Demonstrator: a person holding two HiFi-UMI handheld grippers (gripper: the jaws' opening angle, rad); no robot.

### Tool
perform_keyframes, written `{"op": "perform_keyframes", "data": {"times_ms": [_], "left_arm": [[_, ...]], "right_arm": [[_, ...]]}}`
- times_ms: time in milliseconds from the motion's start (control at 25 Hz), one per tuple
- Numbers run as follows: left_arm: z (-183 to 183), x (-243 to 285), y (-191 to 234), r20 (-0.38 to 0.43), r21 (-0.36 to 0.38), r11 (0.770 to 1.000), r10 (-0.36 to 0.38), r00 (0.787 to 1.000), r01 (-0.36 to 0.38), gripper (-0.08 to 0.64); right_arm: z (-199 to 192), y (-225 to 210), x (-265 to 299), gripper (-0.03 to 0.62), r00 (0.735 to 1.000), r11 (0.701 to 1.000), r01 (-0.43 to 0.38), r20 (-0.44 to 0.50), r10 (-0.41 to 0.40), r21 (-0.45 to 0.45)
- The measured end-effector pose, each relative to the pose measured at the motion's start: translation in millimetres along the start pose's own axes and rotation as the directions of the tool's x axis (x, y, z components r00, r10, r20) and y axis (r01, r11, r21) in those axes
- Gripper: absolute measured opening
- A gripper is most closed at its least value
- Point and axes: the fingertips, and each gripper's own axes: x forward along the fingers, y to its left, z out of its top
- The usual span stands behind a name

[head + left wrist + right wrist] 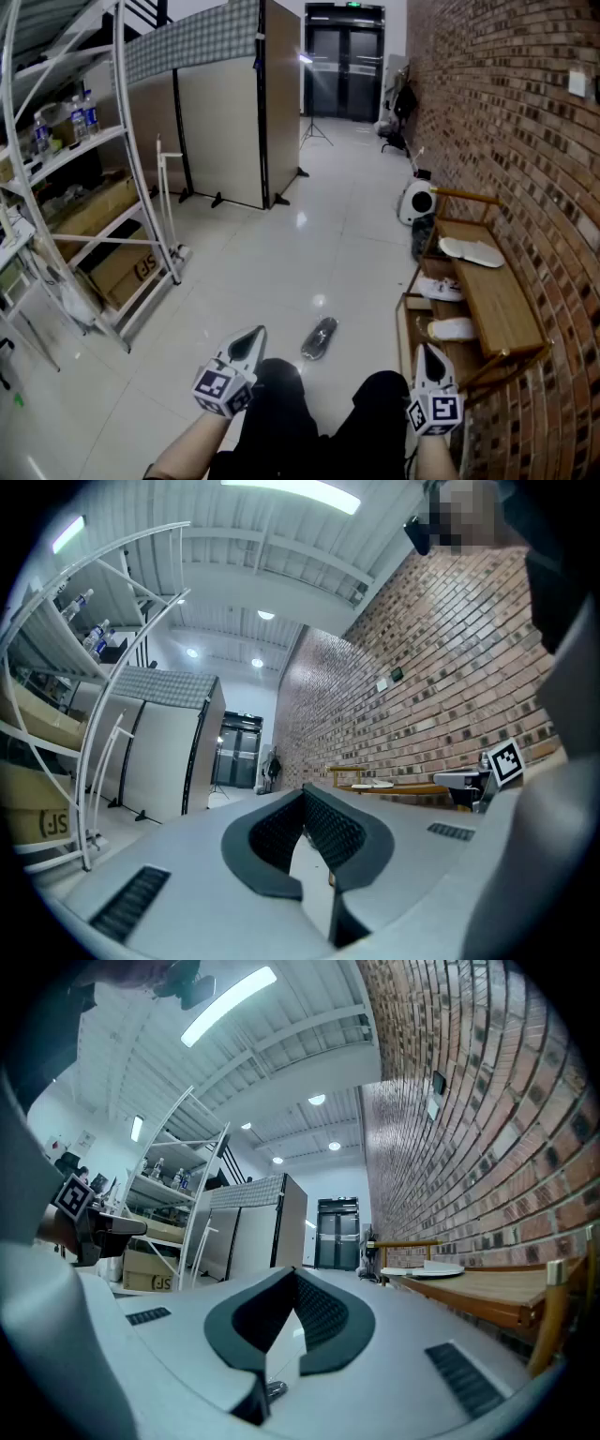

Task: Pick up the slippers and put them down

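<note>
**Gloss, brick, bare wood**

Reflecting light off glossy, smooth pale floor tiles (pixel 281 253). Showing rough matt brick on the right wall (pixel 506 103), smooth pale wood on the rack (pixel 506 314) beneath, matt white slippers (pixel 472 250). Showing white-painted metal on the left shelving (pixel 80 147), brown cardboard boxes (pixel 94 211).

Ahead of us the tiled floor (pixel 281 244) lies open as far as the partition (pixel 220 141), with only a dark slipper (pixel 319 338) lying on it, near our knees (pixel 281 394). On our left a white shelving rack (pixel 122 216) hems the way. On our right the wooden bench (pixel 506 309) stands against the brick wall (pixel 525 122). Its corner posts and a white slipper (pixel 472 250) on top crowd the approach there.
</note>
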Motion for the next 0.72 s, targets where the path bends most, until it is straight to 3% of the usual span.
{"op": "perform_keyframes", "data": {"times_ms": [280, 720], "left_arm": [[15.2, -2.3, 2.0, 0.005, 0.056, 0.998, -0.014, 1.000, 0.014, 0.000], [25.3, 7.1, 12.7, 0.040, 0.035, 0.999, 0.016, 0.999, -0.017, 0.000]], "right_arm": [[7.6, 6.3, -5.4, 0.009, 1.000, 0.998, -0.030, -0.004, 0.029, -0.049], [16.9, -2.6, 3.7, 0.009, 1.000, 1.000, -0.001, -0.010, 0.001, 0.000]]}}
